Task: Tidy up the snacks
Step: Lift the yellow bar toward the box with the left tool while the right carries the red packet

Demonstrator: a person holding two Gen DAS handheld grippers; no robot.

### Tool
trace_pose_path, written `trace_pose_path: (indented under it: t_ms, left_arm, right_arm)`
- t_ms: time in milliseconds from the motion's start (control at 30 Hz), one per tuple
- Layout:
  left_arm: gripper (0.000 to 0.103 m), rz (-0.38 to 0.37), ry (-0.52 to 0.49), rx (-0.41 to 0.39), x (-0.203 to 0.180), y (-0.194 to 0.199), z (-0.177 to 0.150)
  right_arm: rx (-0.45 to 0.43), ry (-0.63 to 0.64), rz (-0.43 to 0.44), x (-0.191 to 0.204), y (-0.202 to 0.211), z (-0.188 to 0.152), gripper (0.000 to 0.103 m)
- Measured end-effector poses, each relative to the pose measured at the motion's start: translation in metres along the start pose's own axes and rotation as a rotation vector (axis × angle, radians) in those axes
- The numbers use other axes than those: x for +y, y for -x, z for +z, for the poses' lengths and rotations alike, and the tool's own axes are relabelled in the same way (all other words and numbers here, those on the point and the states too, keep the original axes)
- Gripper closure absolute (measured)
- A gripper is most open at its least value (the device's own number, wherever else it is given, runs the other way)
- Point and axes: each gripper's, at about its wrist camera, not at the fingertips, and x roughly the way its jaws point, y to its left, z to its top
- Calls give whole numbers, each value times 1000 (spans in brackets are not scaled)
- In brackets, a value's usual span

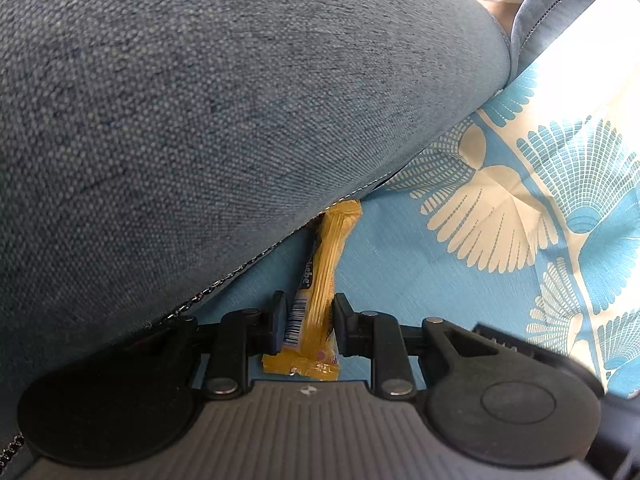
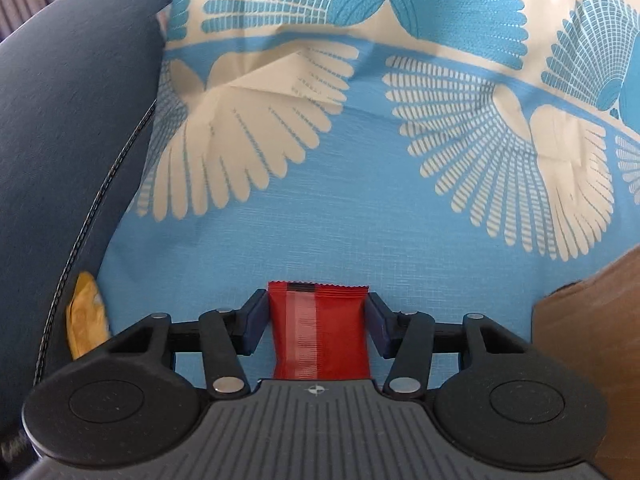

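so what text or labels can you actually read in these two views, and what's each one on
"...iebe": partial dark lettering on the white strip of the yellow snack bar, beginning cut off.
Barcode below it on the same wrapper: digits too small to read.
Small red print at the wrapper's lower end: too blurred to read.
Red snack packet: no readable text, only a black mark and a pale stripe.
Patterned cloth: no text.

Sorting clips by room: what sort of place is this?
Probably a living room: a blue fabric cushion, likely a sofa's, and a shell-patterned cloth with a cardboard box on it.
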Motion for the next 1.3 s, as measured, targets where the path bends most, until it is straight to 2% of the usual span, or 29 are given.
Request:
trace_pose_path:
  t_ms: [133,433,767,967,1300]
  left_arm:
    - [77,3,-6,-3,0,0,0]
    - [77,10,-87,-30,-5,1,-2]
    - [77,-5,-326,-40,-15,16,-24]
    - [77,-35,-422,10,-4,36,-38]
    - [77,-110,-495,-79,4,77,-49]
  right_arm:
    - [-28,18,16,-4,15,-7,55]
    - [-129,43,41,-34,99,-31,58]
    - [-243,13,78,-73,197,-80,58]
    - [-297,-16,86,-91,249,-112,58]
    - [-360,-81,92,-120,309,-166,58]
